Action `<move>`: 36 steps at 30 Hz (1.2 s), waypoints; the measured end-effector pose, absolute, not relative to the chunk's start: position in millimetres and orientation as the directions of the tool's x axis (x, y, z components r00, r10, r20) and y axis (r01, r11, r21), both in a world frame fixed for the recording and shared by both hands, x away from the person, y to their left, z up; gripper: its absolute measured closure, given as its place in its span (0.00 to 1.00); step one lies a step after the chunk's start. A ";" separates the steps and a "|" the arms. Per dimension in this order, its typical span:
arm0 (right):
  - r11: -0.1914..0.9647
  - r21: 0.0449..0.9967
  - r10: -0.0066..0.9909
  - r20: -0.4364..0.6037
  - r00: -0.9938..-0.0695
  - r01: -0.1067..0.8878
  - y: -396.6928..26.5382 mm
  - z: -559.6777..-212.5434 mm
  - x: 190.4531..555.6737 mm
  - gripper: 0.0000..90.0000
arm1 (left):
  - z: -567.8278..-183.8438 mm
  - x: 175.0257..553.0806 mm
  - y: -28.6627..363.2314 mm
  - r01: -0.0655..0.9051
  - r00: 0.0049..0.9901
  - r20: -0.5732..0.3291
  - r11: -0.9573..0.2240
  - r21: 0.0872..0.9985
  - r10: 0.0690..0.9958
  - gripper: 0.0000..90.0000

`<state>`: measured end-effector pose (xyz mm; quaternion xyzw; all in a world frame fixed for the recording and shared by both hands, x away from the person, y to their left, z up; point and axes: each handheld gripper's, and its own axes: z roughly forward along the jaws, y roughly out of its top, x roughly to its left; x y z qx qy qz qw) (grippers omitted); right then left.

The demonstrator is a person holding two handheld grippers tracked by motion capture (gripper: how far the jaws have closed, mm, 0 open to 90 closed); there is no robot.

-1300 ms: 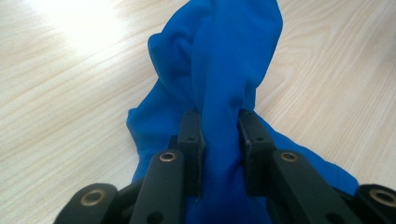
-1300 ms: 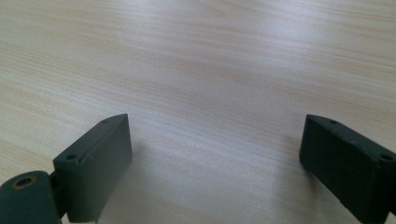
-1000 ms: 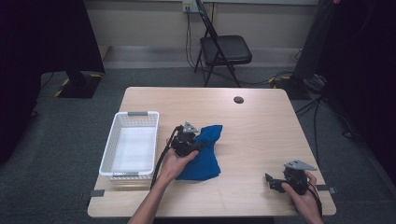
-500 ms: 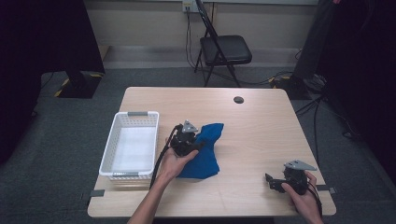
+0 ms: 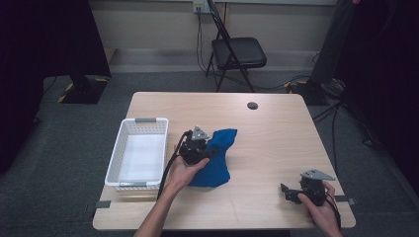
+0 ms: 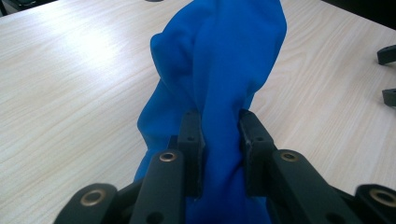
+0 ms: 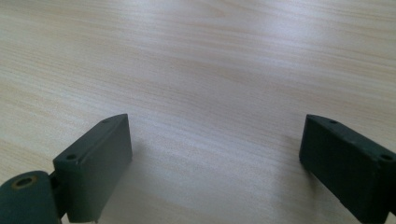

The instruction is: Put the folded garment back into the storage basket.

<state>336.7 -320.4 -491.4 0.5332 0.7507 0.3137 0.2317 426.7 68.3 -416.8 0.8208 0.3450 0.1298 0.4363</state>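
Observation:
A blue cloth lies bunched on the wooden table near its middle. My left gripper sits at the cloth's left edge, shut on a fold of it. In the left gripper view the blue cloth is pinched between the two black jaws of the left gripper and rises away from them. My right gripper rests near the table's front right corner, held by a hand. In the right gripper view the right gripper stands wide open over bare wood with nothing between its fingers.
A white plastic basket stands empty at the table's left side, just left of my left gripper. A small dark round disc lies at the far side of the table. A black folding chair stands behind the table.

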 end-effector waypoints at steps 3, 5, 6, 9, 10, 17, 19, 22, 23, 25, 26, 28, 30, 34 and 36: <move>0.234 0.718 0.946 -0.013 -0.324 0.655 -320.4 -491.4 336.7 0.09 | -414.4 426.2 69.4 0.448 0.729 -0.085 -0.379 0.809 0.679 0.83; 0.234 0.718 0.946 -0.013 -0.324 0.655 -320.4 -491.4 336.7 0.09 | -412.8 425.6 69.8 0.446 0.729 -0.083 -0.379 0.811 0.680 0.83; 0.235 0.718 0.946 -0.013 -0.324 0.655 -320.5 -491.4 336.7 0.09 | -411.9 425.3 70.4 0.444 0.729 -0.082 -0.379 0.812 0.679 0.83; 0.234 0.718 0.946 -0.013 -0.324 0.655 -320.4 -491.4 336.7 0.09 | -410.1 424.7 71.3 0.442 0.730 -0.084 -0.376 0.814 0.678 0.83; 0.234 0.718 0.946 -0.013 -0.324 0.655 -320.4 -491.4 336.7 0.09 | -409.5 424.7 71.5 0.441 0.730 -0.083 -0.375 0.815 0.678 0.83; 0.234 0.718 0.946 -0.013 -0.324 0.655 -320.4 -491.4 336.7 0.09 | -404.1 422.9 73.8 0.432 0.733 -0.080 -0.371 0.822 0.675 0.83; 0.234 0.718 0.946 -0.013 -0.324 0.655 -320.5 -491.4 336.7 0.09 | -402.2 422.4 74.7 0.428 0.734 -0.078 -0.370 0.825 0.674 0.83; 0.235 0.718 0.946 -0.013 -0.324 0.655 -320.5 -491.4 336.7 0.09 | -399.5 421.1 76.3 0.423 0.734 -0.076 -0.367 0.828 0.675 0.83; 0.234 0.718 0.946 -0.013 -0.324 0.655 -320.4 -491.4 336.7 0.09 | -398.6 420.8 76.7 0.421 0.736 -0.075 -0.368 0.829 0.673 0.83; 0.234 0.718 0.946 -0.013 -0.324 0.655 -320.4 -491.4 336.7 0.09 | -396.9 420.0 77.3 0.418 0.735 -0.072 -0.367 0.831 0.674 0.83; 0.234 0.718 0.946 -0.013 -0.324 0.655 -320.5 -491.4 336.7 0.09 | -396.0 419.6 77.7 0.416 0.735 -0.072 -0.365 0.833 0.674 0.83; 0.234 0.718 0.946 -0.013 -0.324 0.655 -320.4 -491.4 336.7 0.09 | -394.4 418.9 78.4 0.413 0.737 -0.070 -0.366 0.834 0.672 0.83; 0.234 0.718 0.946 -0.013 -0.324 0.655 -320.4 -491.4 336.7 0.09 | -393.1 418.4 79.0 0.410 0.739 -0.066 -0.368 0.835 0.671 0.83; 0.234 0.718 0.946 -0.013 -0.324 0.655 -320.4 -491.4 336.7 0.09 | -391.1 417.7 79.8 0.406 0.743 -0.064 -0.373 0.834 0.666 0.83; 0.234 0.718 0.946 -0.013 -0.324 0.655 -320.4 -491.4 336.7 0.09 | -390.4 417.2 80.2 0.405 0.744 -0.062 -0.375 0.834 0.666 0.83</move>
